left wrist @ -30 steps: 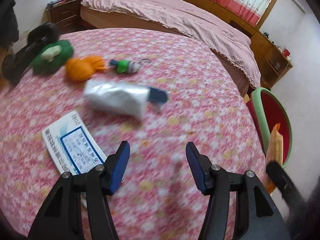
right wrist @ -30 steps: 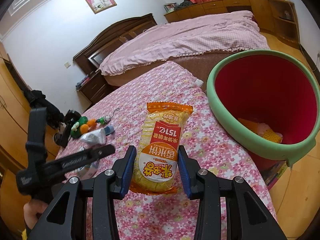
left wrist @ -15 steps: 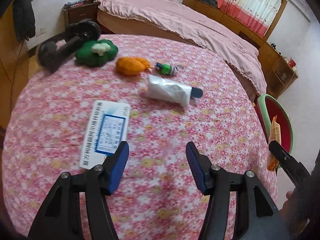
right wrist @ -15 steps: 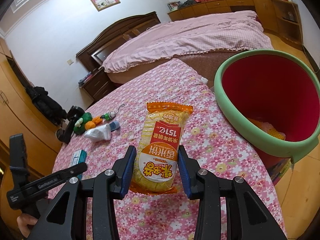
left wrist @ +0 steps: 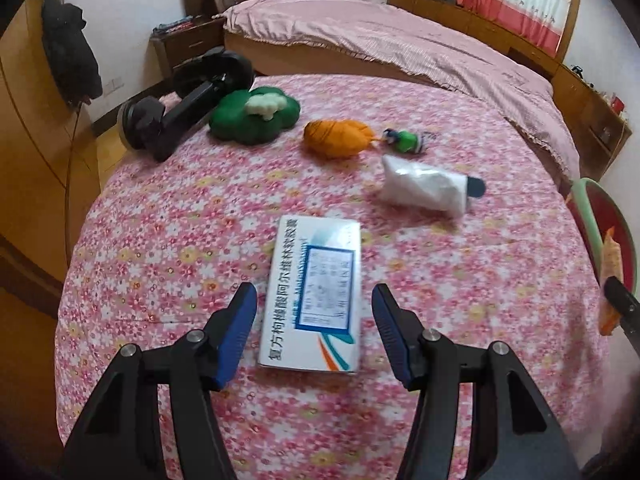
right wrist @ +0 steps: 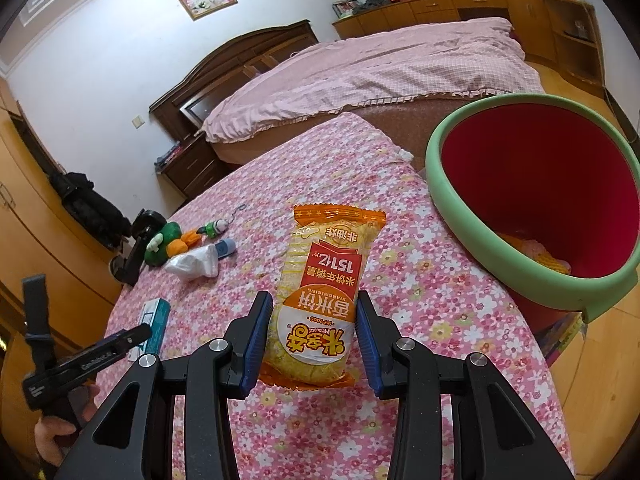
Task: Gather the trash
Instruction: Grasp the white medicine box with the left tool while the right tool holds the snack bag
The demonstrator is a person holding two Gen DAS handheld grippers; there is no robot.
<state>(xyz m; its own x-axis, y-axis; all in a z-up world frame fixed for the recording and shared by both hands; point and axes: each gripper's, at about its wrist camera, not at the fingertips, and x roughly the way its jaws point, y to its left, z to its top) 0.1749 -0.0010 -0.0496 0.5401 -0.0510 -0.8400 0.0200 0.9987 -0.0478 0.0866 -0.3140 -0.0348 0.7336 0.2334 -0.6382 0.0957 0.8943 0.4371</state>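
Note:
My right gripper (right wrist: 315, 334) is shut on an orange-and-yellow snack packet (right wrist: 322, 294), held above the flowered tablecloth (right wrist: 420, 300). To its right stands a red bin with a green rim (right wrist: 452, 216), with orange trash at its bottom. My left gripper (left wrist: 314, 322) is open and hovers over a white and blue medicine box (left wrist: 316, 292) that lies flat on the cloth, between the two blue pads but untouched. Farther off lies a crumpled white wrapper with a blue cap (left wrist: 428, 190). The left gripper (right wrist: 132, 338) also shows at the left of the right wrist view.
At the table's far side lie a green plush (left wrist: 256, 114), an orange plush (left wrist: 336, 138), a small green keychain figure (left wrist: 404, 140) and a black clamp device (left wrist: 180, 104). A bed with a pink cover (left wrist: 400, 44) stands beyond. The bin (left wrist: 600, 224) sits off the right edge.
My left gripper has swung left and back across the table, so the medicine box now lies between its open fingers. The right gripper and its snack packet have stayed still.

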